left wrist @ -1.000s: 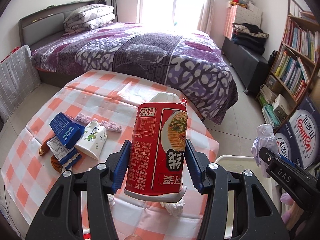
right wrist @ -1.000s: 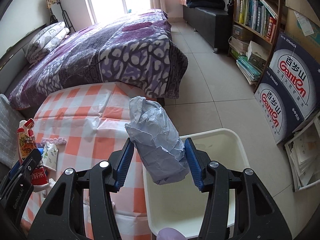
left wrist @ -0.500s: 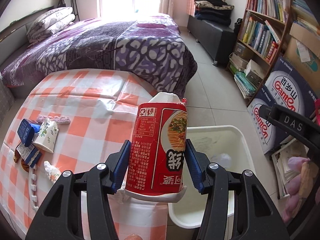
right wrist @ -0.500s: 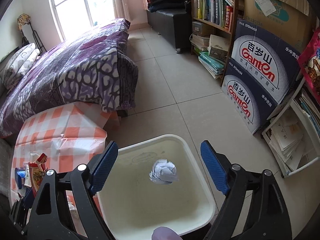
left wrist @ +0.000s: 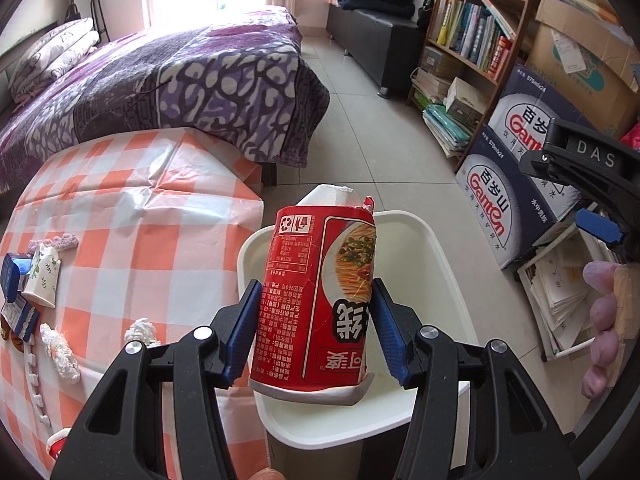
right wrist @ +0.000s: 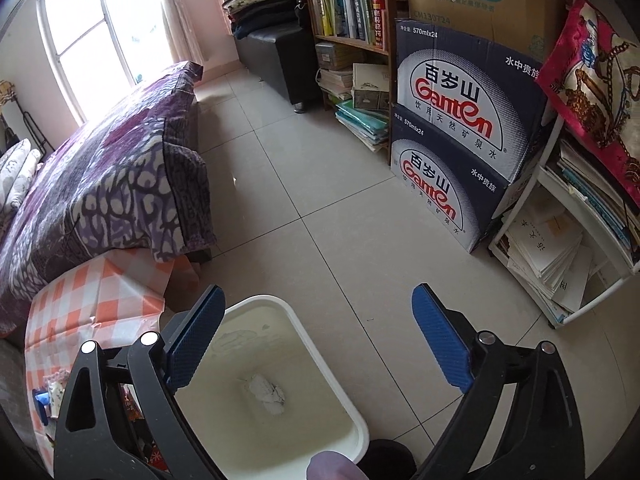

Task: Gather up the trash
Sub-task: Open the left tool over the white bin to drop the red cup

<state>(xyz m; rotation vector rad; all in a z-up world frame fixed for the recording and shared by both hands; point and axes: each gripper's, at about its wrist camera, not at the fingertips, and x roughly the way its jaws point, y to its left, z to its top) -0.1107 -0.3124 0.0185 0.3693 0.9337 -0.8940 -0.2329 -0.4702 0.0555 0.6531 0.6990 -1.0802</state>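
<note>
Beside the checked counter (left wrist: pixel 132 216) your white bin (right wrist: pixel 320 356) now holds the paper wad (right wrist: pixel 267 394) your right gripper (right wrist: pixel 316 340), now wide open, dropped; your left gripper (left wrist: pixel 316 330), clamping the noodle cup (left wrist: pixel 320 300), has swung above it; release next.

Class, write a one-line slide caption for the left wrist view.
Left gripper holds a red noodle cup over the white bin beside the checkered table.

The left wrist camera looks forward and down along its blue-padded fingers (left wrist: pixel 250 332), close to the red noodle cup (left wrist: pixel 320 300) between them, over the white plastic bin (left wrist: pixel 440 276) beyond the fingertips. The right wrist camera looks down between wide-set fingers (right wrist: pixel 440 344) into the bin (right wrist: pixel 320 348). Both views share the bin, the orange-checked tablecloth (left wrist: pixel 120 220) left of the fingers, and the dark Ganten boxes (right wrist: pixel 460 120) to their right.
</note>
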